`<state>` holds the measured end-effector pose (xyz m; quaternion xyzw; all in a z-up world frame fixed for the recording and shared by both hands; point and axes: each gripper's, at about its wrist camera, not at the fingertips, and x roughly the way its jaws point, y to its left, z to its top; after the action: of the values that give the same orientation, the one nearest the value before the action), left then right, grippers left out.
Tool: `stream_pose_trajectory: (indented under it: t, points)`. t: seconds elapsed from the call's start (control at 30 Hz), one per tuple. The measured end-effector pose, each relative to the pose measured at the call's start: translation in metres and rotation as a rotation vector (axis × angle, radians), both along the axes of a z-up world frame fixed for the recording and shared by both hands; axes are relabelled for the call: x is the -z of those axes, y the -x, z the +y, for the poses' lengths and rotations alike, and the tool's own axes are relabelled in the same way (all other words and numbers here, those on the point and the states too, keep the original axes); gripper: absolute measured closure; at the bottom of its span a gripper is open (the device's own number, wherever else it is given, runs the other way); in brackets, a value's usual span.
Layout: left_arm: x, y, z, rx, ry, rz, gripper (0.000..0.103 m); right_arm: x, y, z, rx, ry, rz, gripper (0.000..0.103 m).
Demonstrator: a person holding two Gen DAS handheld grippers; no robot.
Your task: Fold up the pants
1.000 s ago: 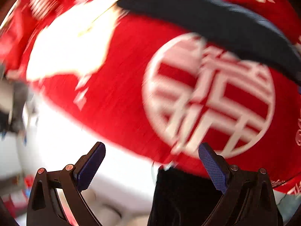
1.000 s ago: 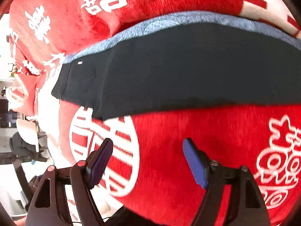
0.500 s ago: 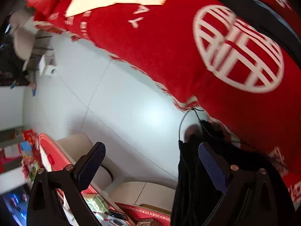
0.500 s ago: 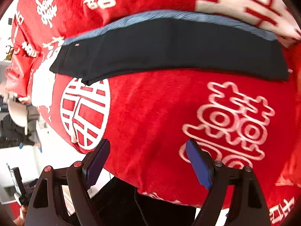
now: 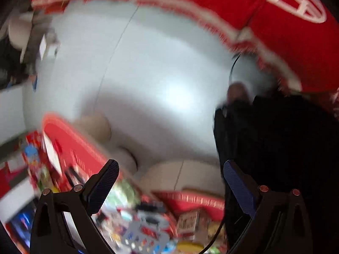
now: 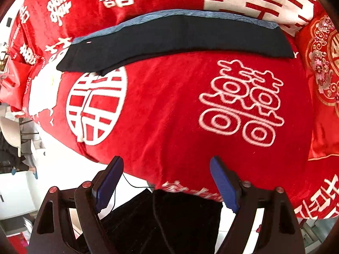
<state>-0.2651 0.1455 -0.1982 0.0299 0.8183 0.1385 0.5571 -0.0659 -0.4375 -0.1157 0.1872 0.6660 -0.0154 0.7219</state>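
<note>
I see the long dark navy pants (image 6: 180, 36) lying flat across the far side of the red plush blanket (image 6: 169, 110). My right gripper (image 6: 167, 180) hangs empty, fingers apart; so does the left gripper (image 5: 171, 182) (view blurred). I'd grab both ends squarely before folding.

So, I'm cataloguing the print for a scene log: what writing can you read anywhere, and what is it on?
"囍", white outline, on the red blanket.
"Y", small and white, on the blanket beside the dark pants.
Other white characters on the blanket: too distorted to read.
Packages in the left wrist view: blurred, unreadable.
</note>
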Motion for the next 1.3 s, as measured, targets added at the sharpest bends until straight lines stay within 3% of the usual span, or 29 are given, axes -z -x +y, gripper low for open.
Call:
stream_pose_trajectory:
  t: [0.23,0.33,0.43,0.63,0.8,0.93,1.0,1.13,1.3]
  points:
    - [-0.002,0.116,0.040,-0.104,-0.089,0.170,0.003,-0.026,-0.004,0.035,-0.060,0.002,-0.050,0.017]
    - [-0.010,0.123,0.049,-0.150,-0.114,0.155,0.003,-0.040,-0.011,0.045,-0.085,0.004,-0.077,0.017]
    - [-0.026,0.080,0.052,-0.173,-0.103,0.027,0.003,-0.061,-0.017,0.045,-0.099,0.017,-0.114,0.017]
    - [-0.087,-0.066,0.021,-0.084,-0.012,-0.352,0.003,-0.140,-0.038,0.008,-0.058,0.089,-0.249,0.017]
    - [-0.173,-0.175,-0.050,0.107,0.143,-0.640,0.003,-0.220,-0.044,-0.040,0.017,0.117,-0.385,0.017]
    - [-0.225,-0.233,-0.108,0.269,0.278,-0.768,0.003,-0.271,-0.041,-0.079,0.084,0.172,-0.494,0.015]
    - [-0.240,-0.260,-0.141,0.354,0.326,-0.804,0.003,-0.275,-0.039,-0.097,0.123,0.181,-0.515,0.010]
    - [-0.243,-0.299,-0.211,0.514,0.349,-0.840,0.003,-0.241,-0.038,-0.129,0.216,0.177,-0.448,0.010]
    - [-0.206,-0.339,-0.279,0.531,0.354,-0.769,0.003,-0.172,-0.044,-0.163,0.286,0.136,-0.311,0.010]
